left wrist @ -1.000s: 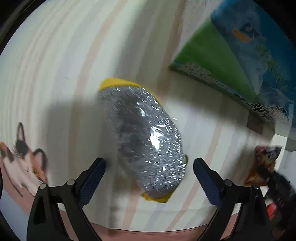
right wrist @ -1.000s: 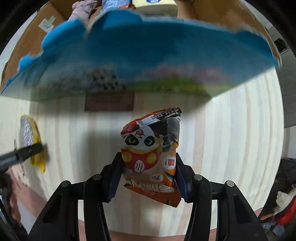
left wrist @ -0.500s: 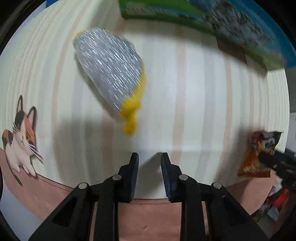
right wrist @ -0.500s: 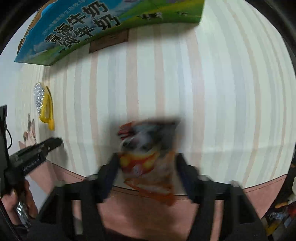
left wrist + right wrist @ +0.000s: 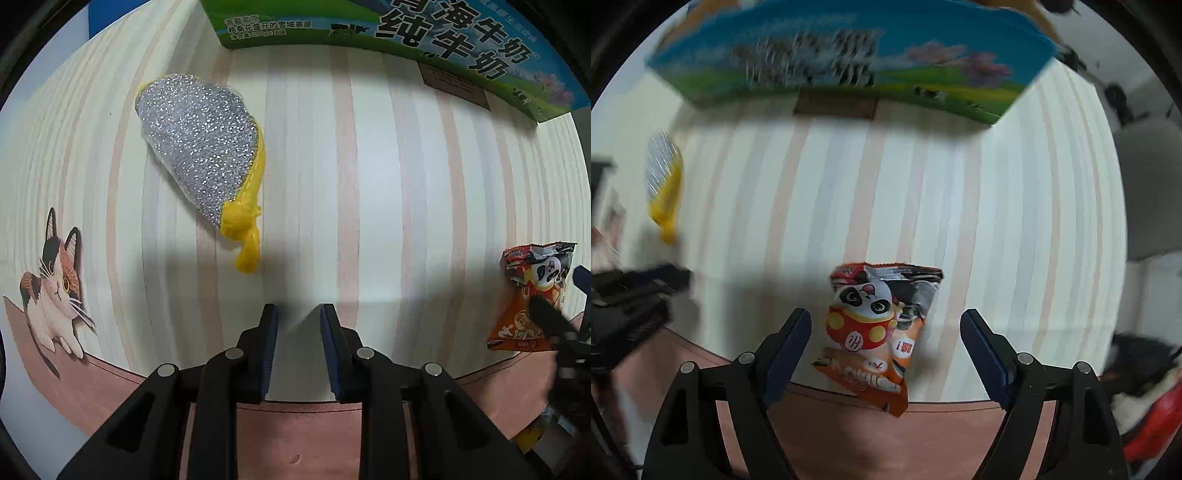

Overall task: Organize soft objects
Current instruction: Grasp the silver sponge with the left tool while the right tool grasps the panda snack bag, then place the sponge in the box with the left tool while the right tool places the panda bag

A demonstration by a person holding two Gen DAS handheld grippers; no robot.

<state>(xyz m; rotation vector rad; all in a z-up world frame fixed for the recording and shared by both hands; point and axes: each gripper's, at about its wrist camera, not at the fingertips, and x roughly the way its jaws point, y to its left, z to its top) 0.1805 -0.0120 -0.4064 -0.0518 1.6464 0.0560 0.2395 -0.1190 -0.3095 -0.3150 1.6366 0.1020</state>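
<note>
A silver scouring sponge in yellow netting (image 5: 207, 162) lies on the striped table, ahead and to the left of my left gripper (image 5: 298, 317). That gripper is nearly shut and empty, near the table's front edge. The sponge also shows at the left of the right wrist view (image 5: 663, 184). An orange panda snack packet (image 5: 875, 332) lies on the table between the fingers of my right gripper (image 5: 886, 325), which is open and not touching it. The packet shows at the far right of the left wrist view (image 5: 532, 295).
A blue and green milk carton box (image 5: 406, 33) stands at the back of the table, also in the right wrist view (image 5: 849, 66). A cat picture (image 5: 51, 288) is printed on the table mat at the left. The brown mat edge (image 5: 295, 435) runs along the front.
My left gripper has let go of the sponge, pulled back and closed. My right gripper has opened and released the snack packet, which now lies on the table near the front edge.
</note>
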